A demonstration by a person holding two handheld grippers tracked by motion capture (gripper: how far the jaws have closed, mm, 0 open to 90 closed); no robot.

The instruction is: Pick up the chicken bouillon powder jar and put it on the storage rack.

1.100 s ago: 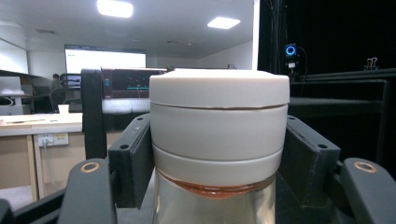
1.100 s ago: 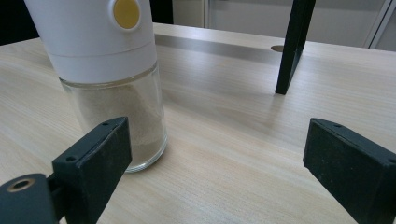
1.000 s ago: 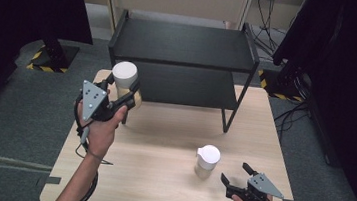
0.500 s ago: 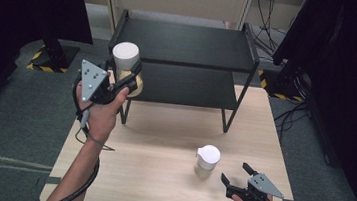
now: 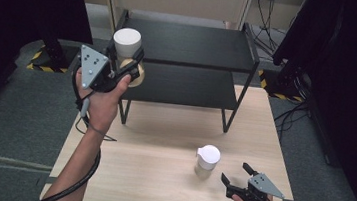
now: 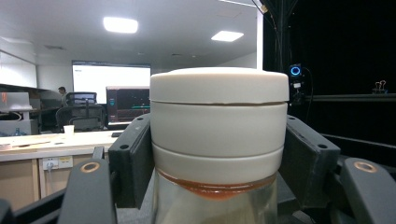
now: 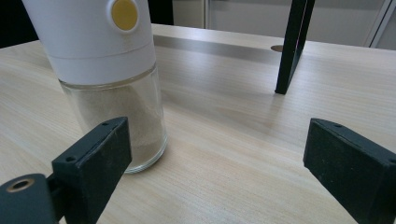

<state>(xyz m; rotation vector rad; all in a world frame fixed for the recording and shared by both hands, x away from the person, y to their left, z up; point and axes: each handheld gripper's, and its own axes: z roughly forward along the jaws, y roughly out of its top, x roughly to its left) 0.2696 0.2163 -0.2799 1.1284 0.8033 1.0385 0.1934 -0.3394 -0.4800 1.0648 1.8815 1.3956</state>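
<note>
A black two-tier shelf (image 5: 187,43) stood at the far edge of the pale wooden worktop (image 5: 162,144), and the work in hand was plainly the stocking of it — a white-capped jar of orange-brown contents (image 5: 127,50) hung in the air at the shelf's left front corner, level with the top tier, clamped just under its cap between the jaws of the left hand-held gripper (image 5: 131,61). In the left gripper view the jar (image 6: 218,140) sat upright and square between the pads, well clear of the worktop. The step, to judge from this, was the carry toward the shelf, with the placing not yet done; the next move would call for bringing the jar over a tier's surface, setting its base flat and only then letting the jaws part. A second shaker, white-topped with pale powder (image 5: 207,161), stood on the worktop near the front right, just beside the right hand-held gripper (image 5: 238,181), which rested low with its jaws spread wide and nothing between them — in the right gripper view the shaker (image 7: 107,79) stood ahead and to the left, apart from the pads.
</note>
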